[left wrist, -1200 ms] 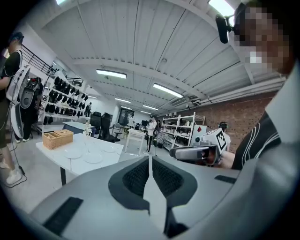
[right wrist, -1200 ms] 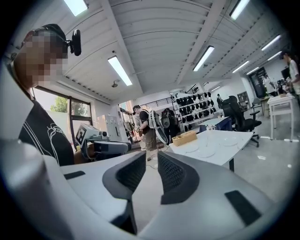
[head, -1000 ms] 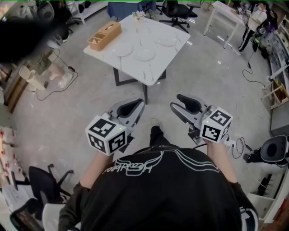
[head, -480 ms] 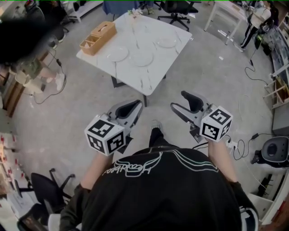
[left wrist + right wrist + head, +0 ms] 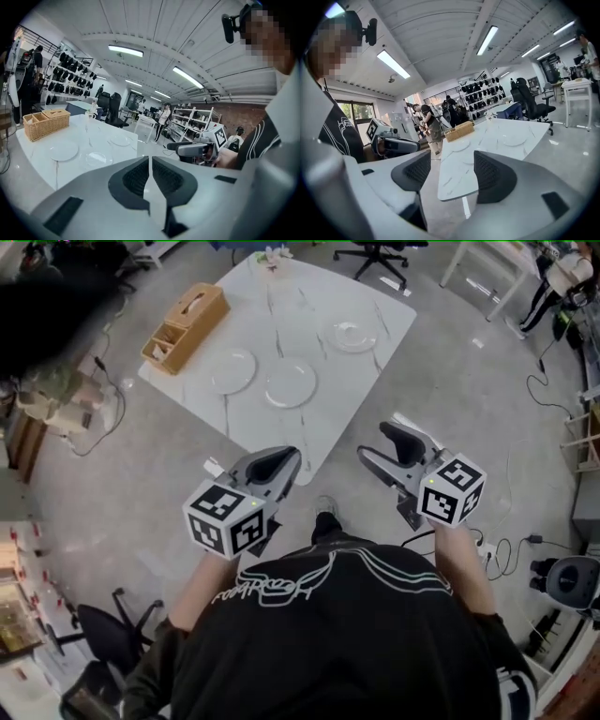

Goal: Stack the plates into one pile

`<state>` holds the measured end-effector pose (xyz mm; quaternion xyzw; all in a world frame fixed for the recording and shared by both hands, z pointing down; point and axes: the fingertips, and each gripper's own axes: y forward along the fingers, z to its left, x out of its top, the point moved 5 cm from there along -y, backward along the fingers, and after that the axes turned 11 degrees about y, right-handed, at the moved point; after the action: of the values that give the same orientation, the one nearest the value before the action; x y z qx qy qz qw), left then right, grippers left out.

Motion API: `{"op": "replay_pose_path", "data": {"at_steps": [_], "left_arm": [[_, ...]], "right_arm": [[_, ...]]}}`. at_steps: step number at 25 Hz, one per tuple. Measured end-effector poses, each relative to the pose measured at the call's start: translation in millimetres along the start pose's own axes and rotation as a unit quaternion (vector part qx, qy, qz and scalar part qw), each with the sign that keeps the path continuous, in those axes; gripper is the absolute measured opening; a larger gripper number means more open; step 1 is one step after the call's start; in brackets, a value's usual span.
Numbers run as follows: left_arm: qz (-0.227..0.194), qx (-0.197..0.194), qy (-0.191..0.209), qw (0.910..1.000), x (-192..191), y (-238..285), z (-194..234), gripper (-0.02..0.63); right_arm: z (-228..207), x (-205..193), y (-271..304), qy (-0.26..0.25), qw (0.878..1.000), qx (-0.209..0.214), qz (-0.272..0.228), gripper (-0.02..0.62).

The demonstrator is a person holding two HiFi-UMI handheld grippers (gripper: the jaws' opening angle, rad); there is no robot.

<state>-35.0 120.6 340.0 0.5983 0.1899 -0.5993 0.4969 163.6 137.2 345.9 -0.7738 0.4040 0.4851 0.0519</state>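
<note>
The left gripper (image 5: 150, 161) is pressed together, empty; the right gripper (image 5: 451, 165) has just been opened, nothing between its jaws. Three plates (image 5: 290, 383) lie well ahead on the table (image 5: 302, 315); a rim should be approached low.

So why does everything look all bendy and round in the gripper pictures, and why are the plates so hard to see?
Left gripper view: a wide-angle lens curves the ceiling lights and leaves black corners. Right gripper view: the same bend and dark rim. Head view: fairly sharp, but the pale plates barely stand out against the white table.
</note>
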Motion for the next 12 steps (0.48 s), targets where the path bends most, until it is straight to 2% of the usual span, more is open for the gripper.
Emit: {"op": "replay_pose_path", "data": {"at_steps": [6,12], "left_arm": [[0.028,0.018,-0.012,0.9994,19.6,72.7,49.1,0.041],[0.043,0.041,0.006,0.9982,33.7,117.8,81.5,0.041]], "right_arm": [[-68.7,33.7,29.5,0.016,1.000,0.007,0.016,0.285],[-115.4,51.7,45.7,0.009,1.000,-0.003,0.024,0.285]]}}
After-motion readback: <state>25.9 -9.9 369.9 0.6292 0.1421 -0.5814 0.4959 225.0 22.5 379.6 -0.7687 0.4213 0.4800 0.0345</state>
